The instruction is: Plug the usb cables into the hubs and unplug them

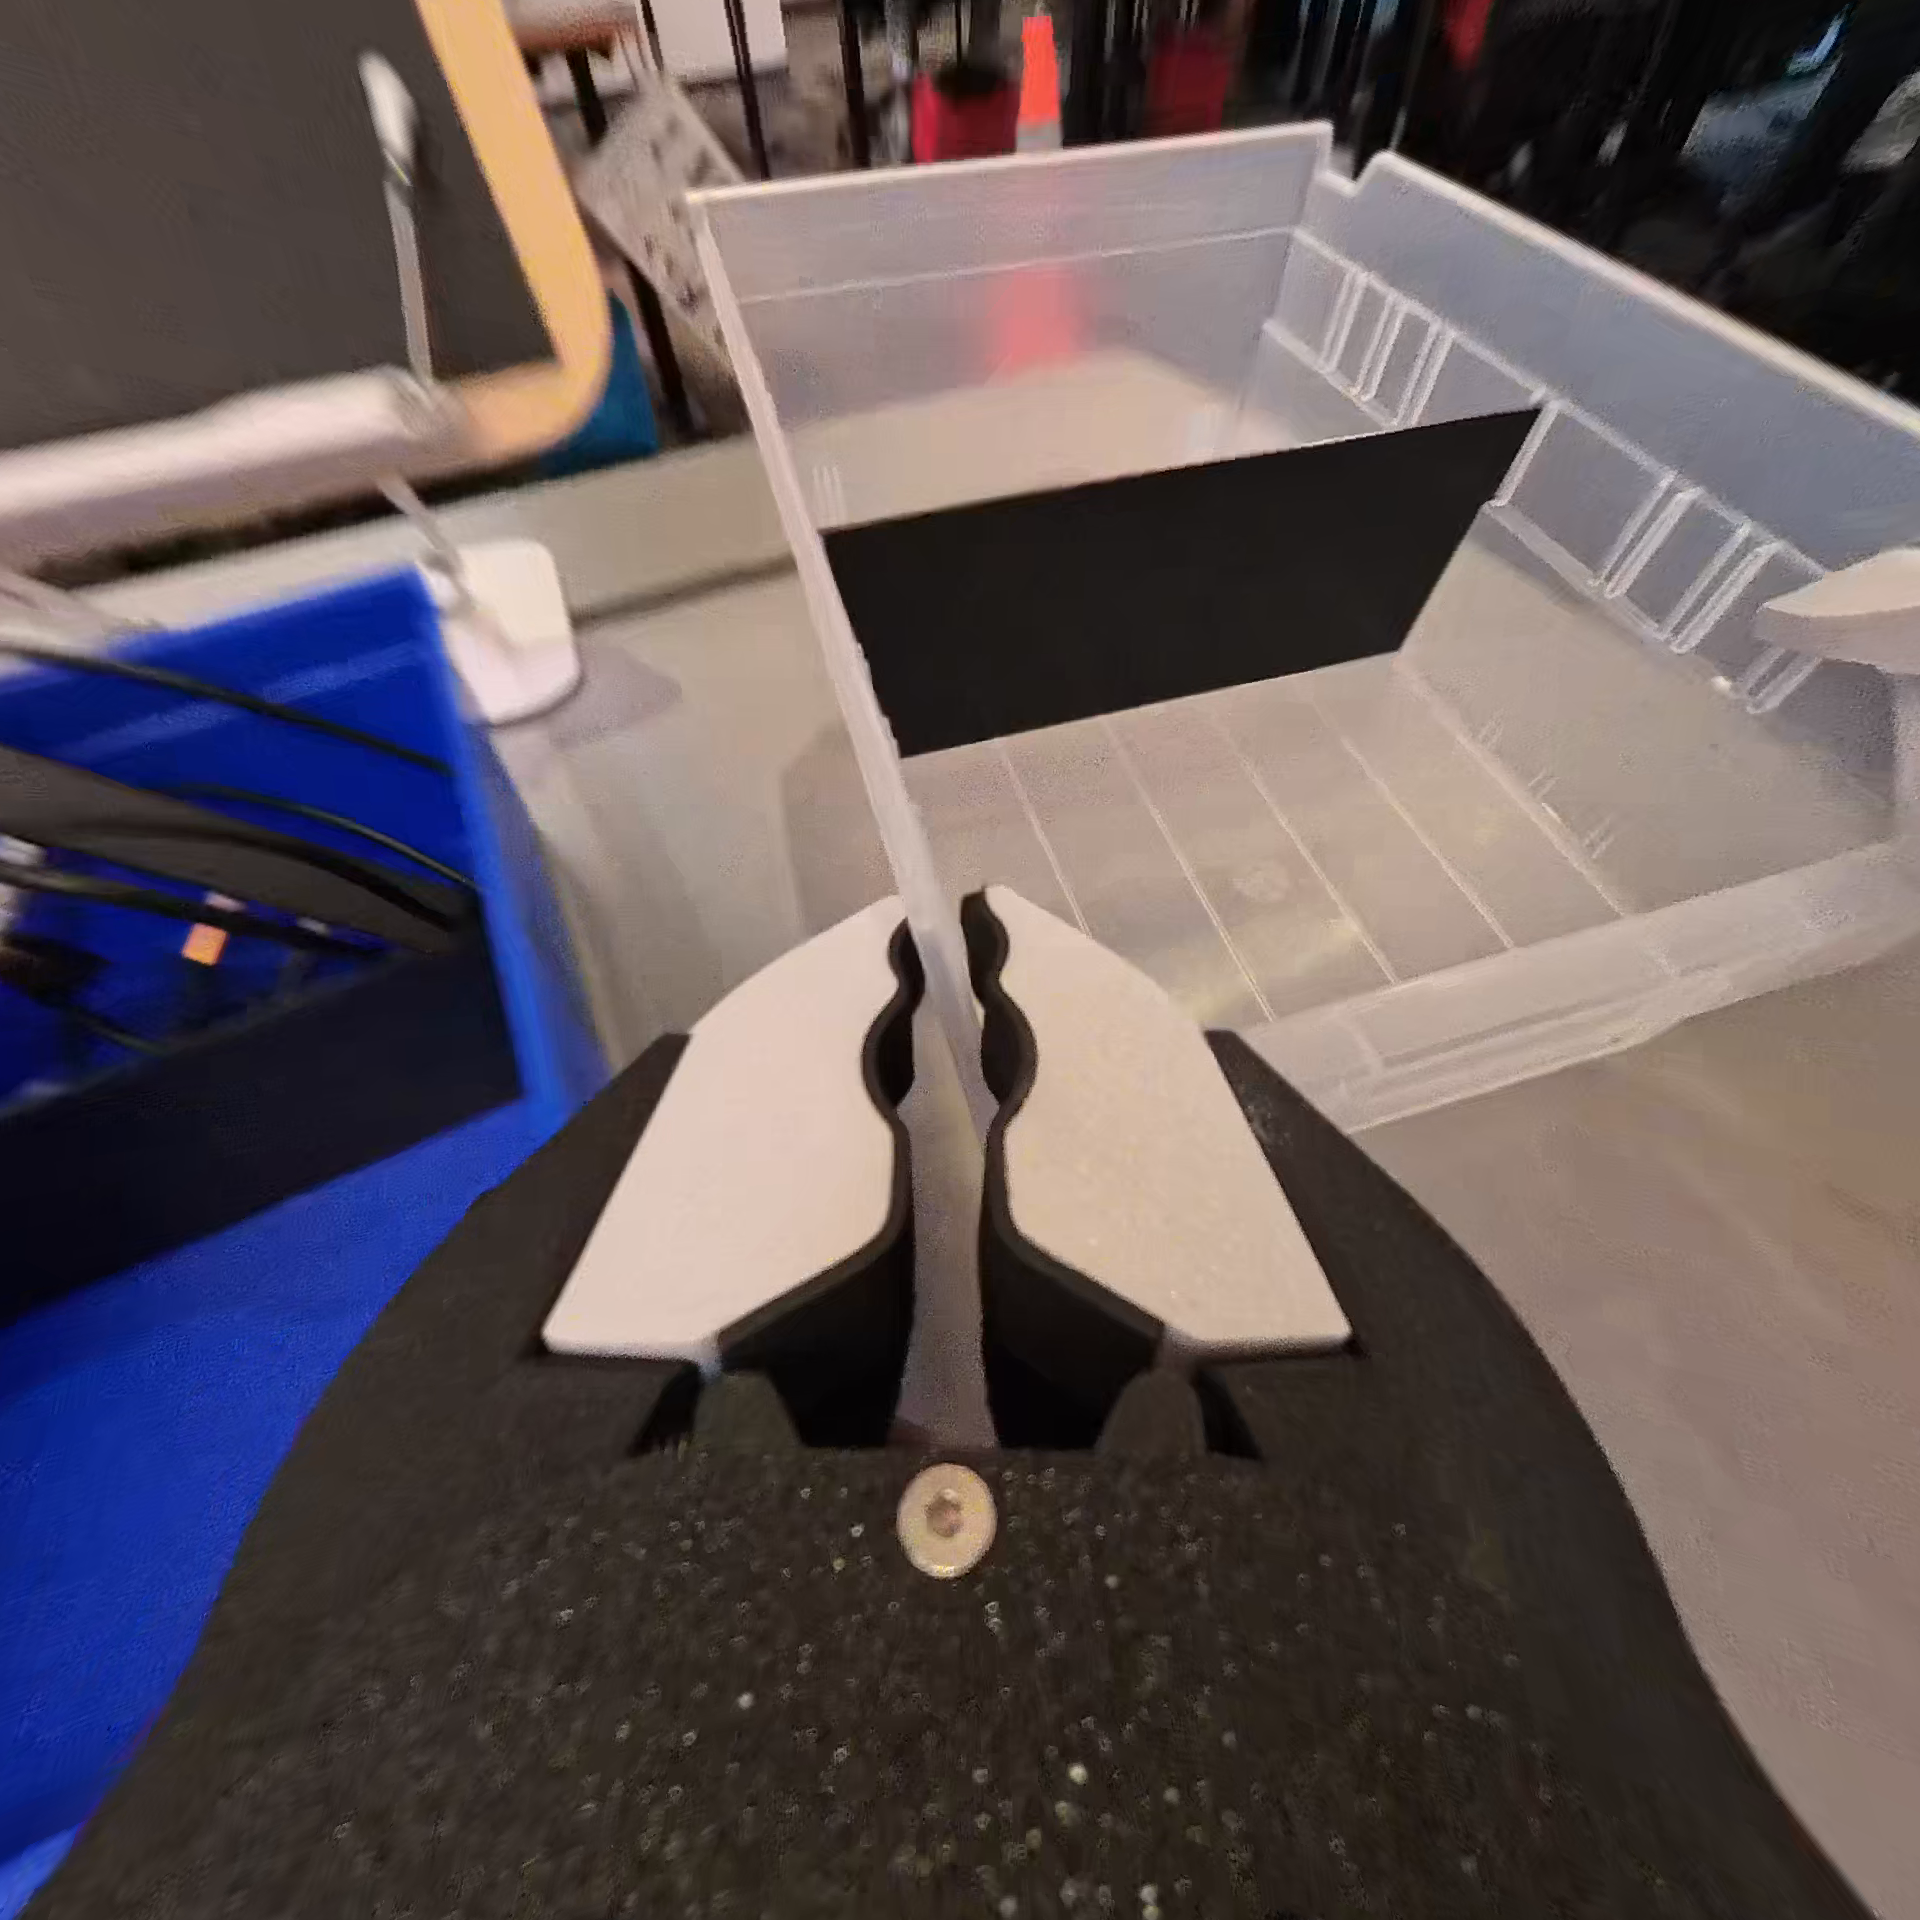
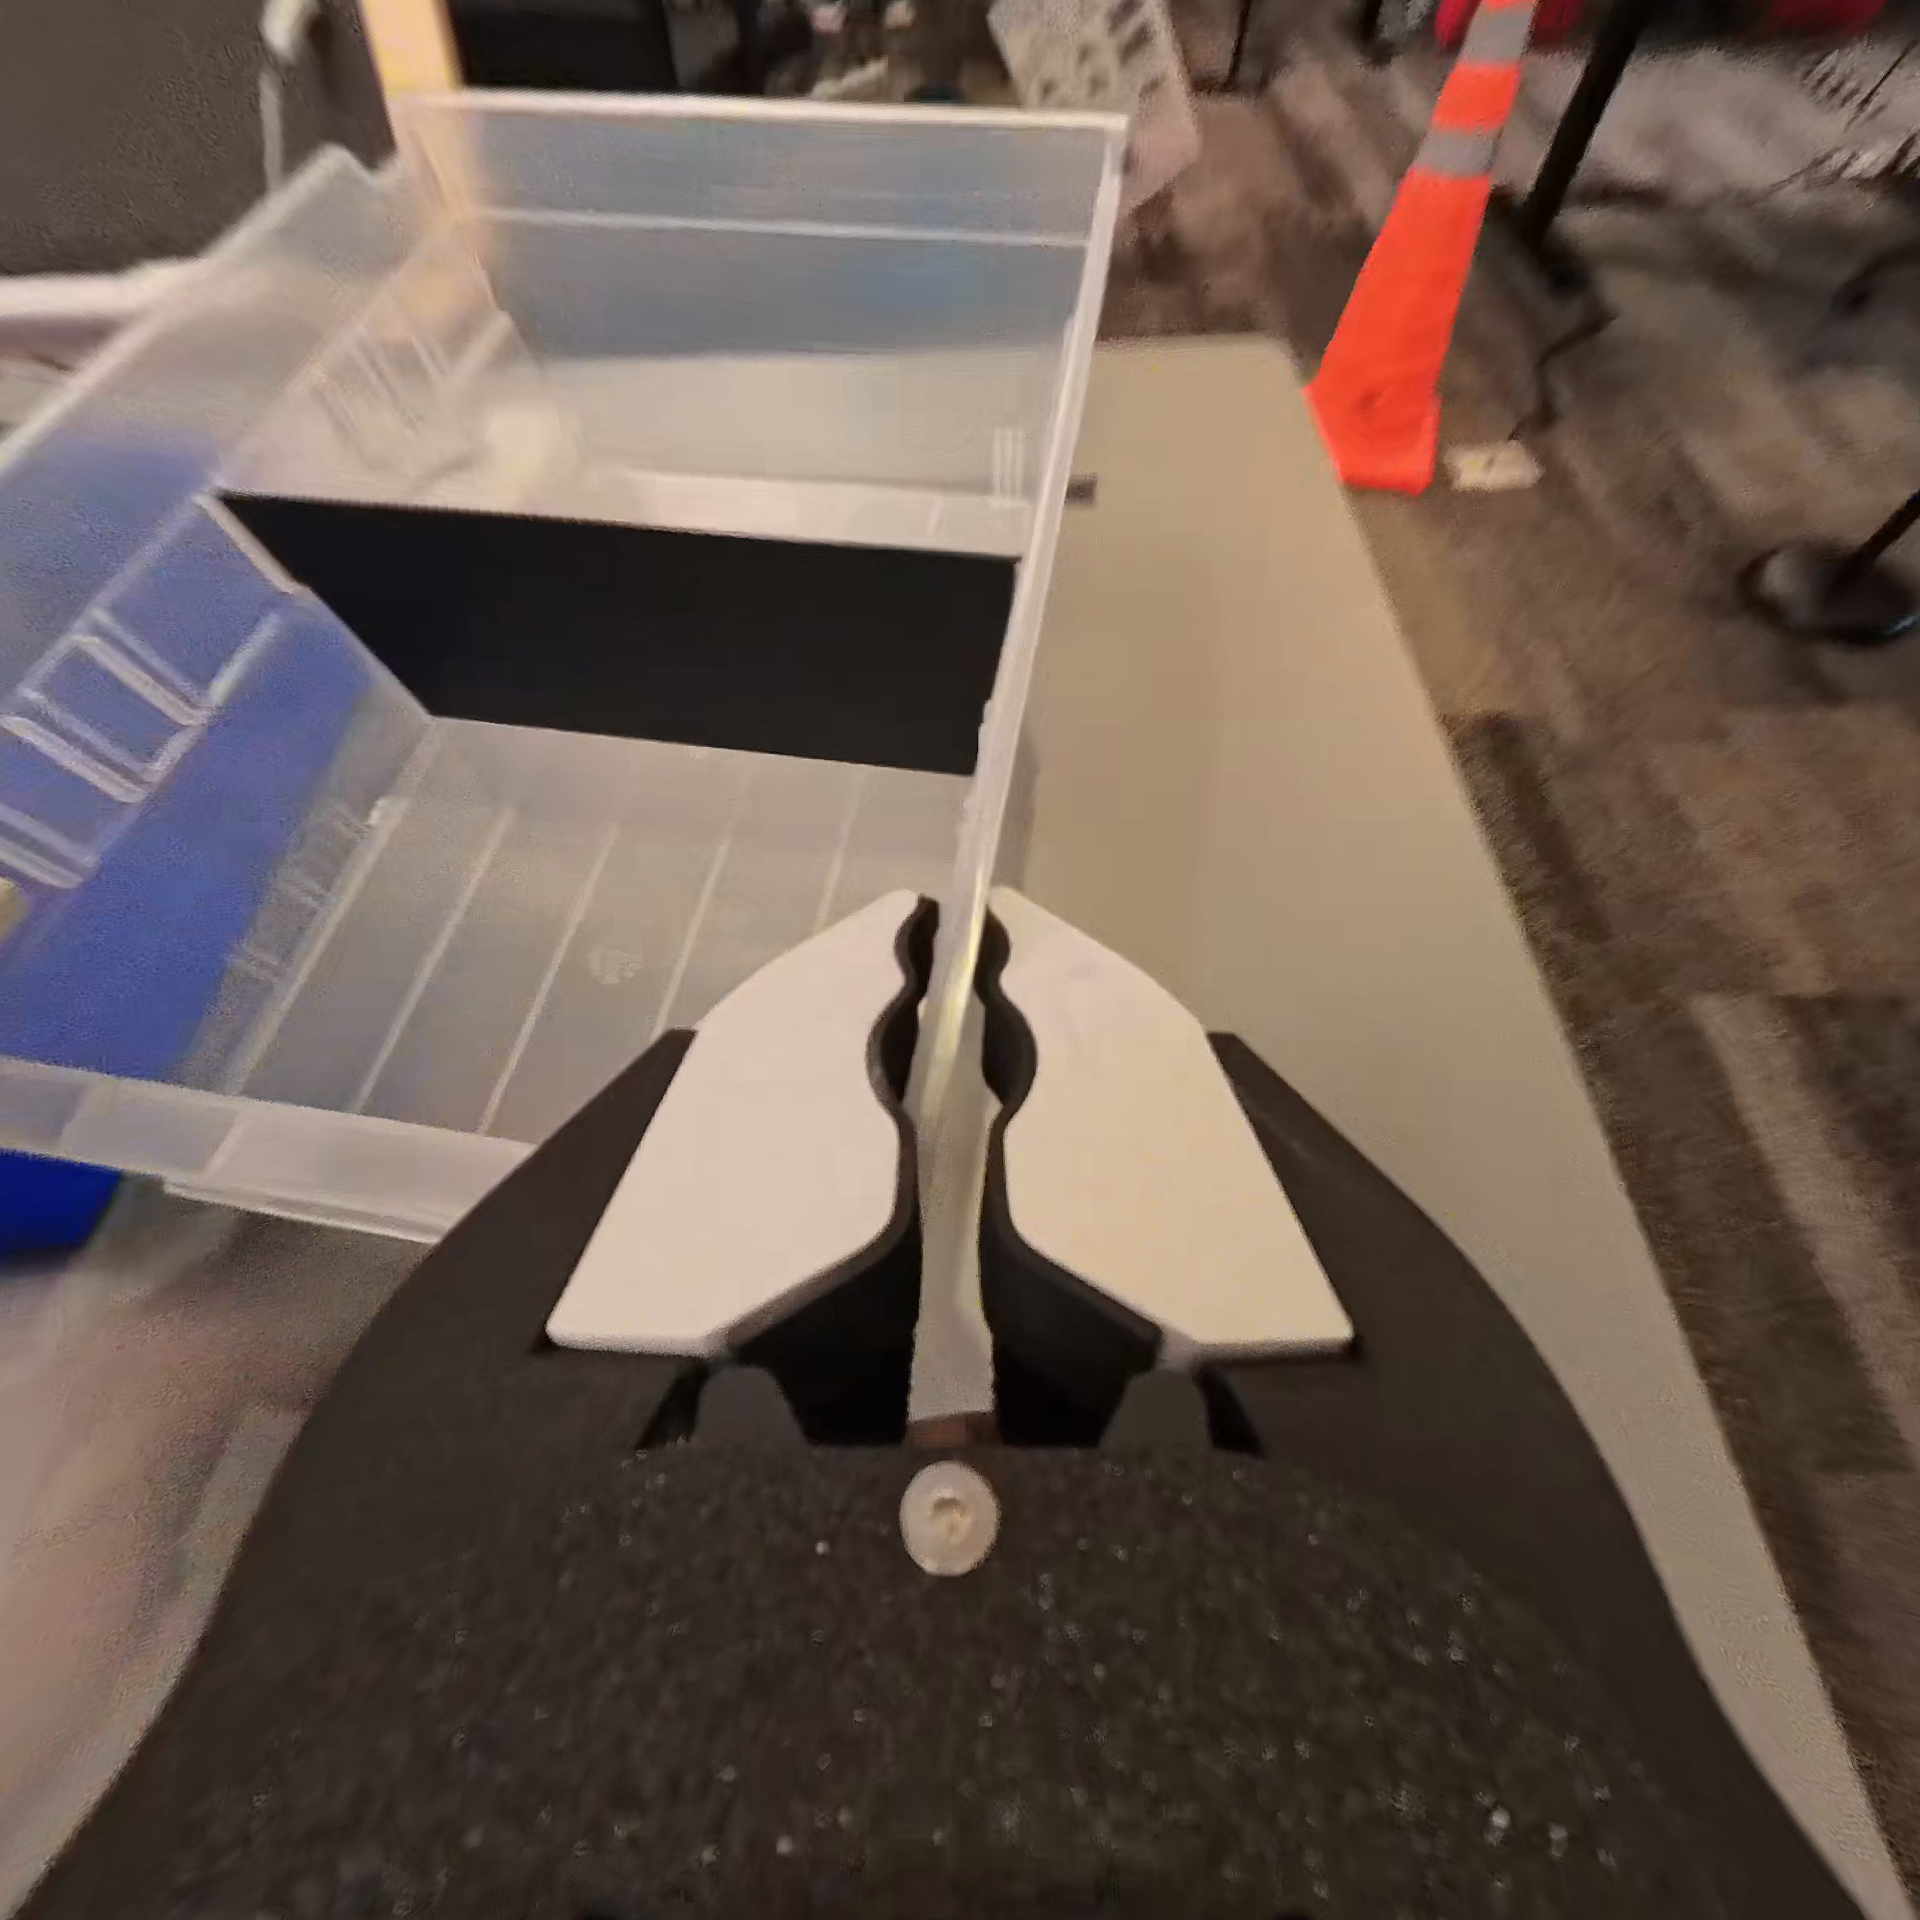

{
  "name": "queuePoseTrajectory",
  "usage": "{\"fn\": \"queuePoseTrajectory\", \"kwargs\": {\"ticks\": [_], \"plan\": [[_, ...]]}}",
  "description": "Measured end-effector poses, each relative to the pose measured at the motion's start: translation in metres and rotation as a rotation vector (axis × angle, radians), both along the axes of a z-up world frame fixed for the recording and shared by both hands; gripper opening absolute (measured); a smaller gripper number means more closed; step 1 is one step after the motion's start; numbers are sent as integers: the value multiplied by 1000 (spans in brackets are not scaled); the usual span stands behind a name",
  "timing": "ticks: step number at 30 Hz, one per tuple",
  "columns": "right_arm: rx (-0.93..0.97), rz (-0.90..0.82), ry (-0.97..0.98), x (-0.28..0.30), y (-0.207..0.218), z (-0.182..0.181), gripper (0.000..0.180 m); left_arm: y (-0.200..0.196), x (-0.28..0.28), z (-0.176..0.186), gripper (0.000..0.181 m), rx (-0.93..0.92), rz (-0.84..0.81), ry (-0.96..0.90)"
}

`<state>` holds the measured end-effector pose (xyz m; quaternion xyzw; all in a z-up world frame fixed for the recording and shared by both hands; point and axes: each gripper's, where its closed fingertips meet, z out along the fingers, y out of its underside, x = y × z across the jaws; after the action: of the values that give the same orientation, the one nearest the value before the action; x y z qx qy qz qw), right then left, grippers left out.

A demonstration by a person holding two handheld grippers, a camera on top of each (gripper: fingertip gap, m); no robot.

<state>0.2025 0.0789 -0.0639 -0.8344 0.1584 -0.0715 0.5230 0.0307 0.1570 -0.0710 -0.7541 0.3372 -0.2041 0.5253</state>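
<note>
Left gripper [image 1: 943, 940] pinches clear bin's [image 1: 1351, 790] left wall; right gripper [image 2: 956, 935] pinches its right wall. Bin empty save a black divider [image 1: 1153, 582]. Blue bin [image 1: 312, 707], frame left, holds black cables [image 1: 260, 862]; hubs unclear.

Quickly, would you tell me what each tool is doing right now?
Left tool: shut on the left side wall of the clear plastic bin.
Right tool: shut on the same bin's right side wall.
</note>
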Motion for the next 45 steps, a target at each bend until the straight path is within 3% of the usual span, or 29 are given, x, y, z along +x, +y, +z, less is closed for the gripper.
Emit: {"fn": "queuePoseTrajectory", "kwargs": {"ticks": [2, 4, 12, 14, 16, 19, 21, 23, 25, 28, 31, 32, 34, 39, 45], "plan": [[-28, 24, 32, 13, -3, -37, 6, -3, 12, -29, 5, -37, 17, 30], [-130, 43, -57, 18, -7, -62, 7, -6, 15, -46, 6, -44, 38, 35], [-20, -21, 10, 50, 0, -62, 6, -28, 39, -60, 19, -81, -85, 0], [-9, -39, -1, 53, -3, -59, 11, -35, 40, -49, 25, -117, -170, -44], [11, -91, -41, 58, -12, -45, 32, -45, 24, -17, 35, -137, -263, -134], [90, -184, -165, 57, -33, 6, 43, -44, -37, 27, 49, -120, -301, -210], [182, -106, -213, 18, -26, 45, 43, -17, -101, 39, 52, -26, -191, -174], [196, 75, -214, -51, 0, 61, 45, 18, -175, 37, 55, 80, -15, -113], [157, 263, -160, -135, 30, 49, 54, 47, -236, 23, 57, 141, 137, -54], [111, 472, 20, -247, 65, 6, 62, 64, -270, -17, 62, -2, 203, 7], [-2, 301, 21, -257, 90, -43, 59, 77, -263, -49, 54, -149, 175, -5], [-20, 249, 10, -253, 95, -52, 47, 80, -257, -55, 36, -180, 145, -28], [-103, 231, 70, -258, 100, -75, 8, 88, -257, -58, 16, -215, 148, -73], [-184, 159, -35, -289, 105, -66, 4, 104, -297, -55, 3, -185, 228, -18], [-77, 232, -30, -400, 160, -52, 4, 146, -414, -33, 3, -106, 338, -8]]}}
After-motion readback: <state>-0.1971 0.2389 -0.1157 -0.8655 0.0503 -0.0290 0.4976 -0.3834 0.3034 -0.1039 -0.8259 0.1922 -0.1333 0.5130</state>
